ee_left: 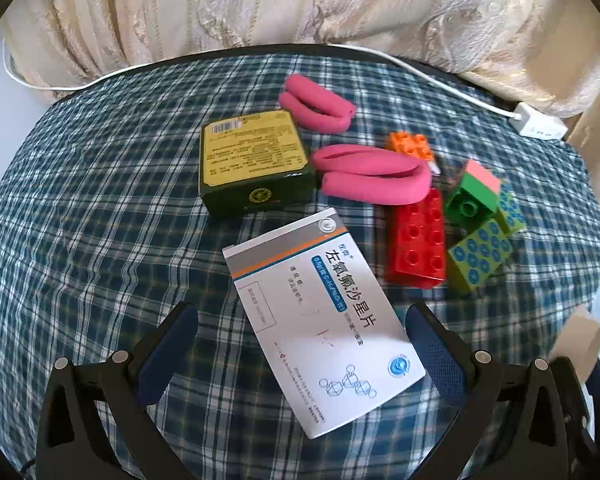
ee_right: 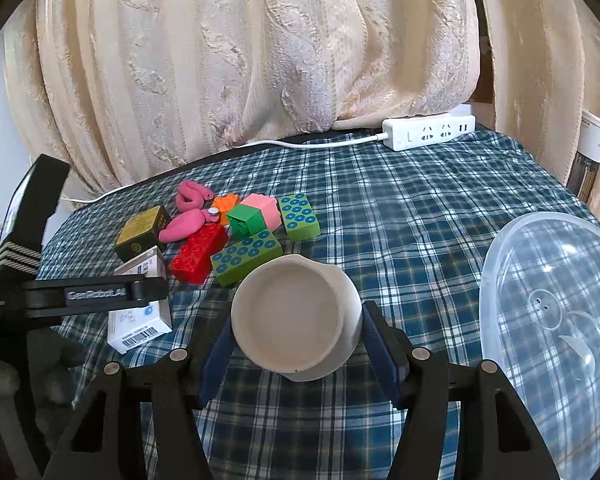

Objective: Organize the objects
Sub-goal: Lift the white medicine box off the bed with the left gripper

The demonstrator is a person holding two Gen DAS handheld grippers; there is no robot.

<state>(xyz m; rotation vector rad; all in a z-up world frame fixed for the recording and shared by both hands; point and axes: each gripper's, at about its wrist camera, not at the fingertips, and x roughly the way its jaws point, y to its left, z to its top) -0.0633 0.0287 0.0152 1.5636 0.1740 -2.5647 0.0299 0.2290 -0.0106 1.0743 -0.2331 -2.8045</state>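
My left gripper (ee_left: 300,344) is open, its blue pads (ee_left: 168,352) on either side of a white medicine box (ee_left: 320,320) lying flat on the checked cloth; they do not touch it. Beyond it lie a dark green box (ee_left: 252,164), two pink foam loops (ee_left: 372,178), a red brick (ee_left: 418,240) and green bricks (ee_left: 480,256). My right gripper (ee_right: 296,344) is shut on a white cup (ee_right: 296,316), held tilted above the cloth. The left gripper (ee_right: 76,296) shows in the right wrist view over the white medicine box (ee_right: 140,320).
A clear plastic tub (ee_right: 552,312) stands at the right. A white power strip (ee_right: 428,132) and its cable lie along the table's far edge, with a cream curtain (ee_right: 260,60) behind. An orange brick (ee_left: 410,146) and a pink-topped green block (ee_left: 474,194) sit among the toys.
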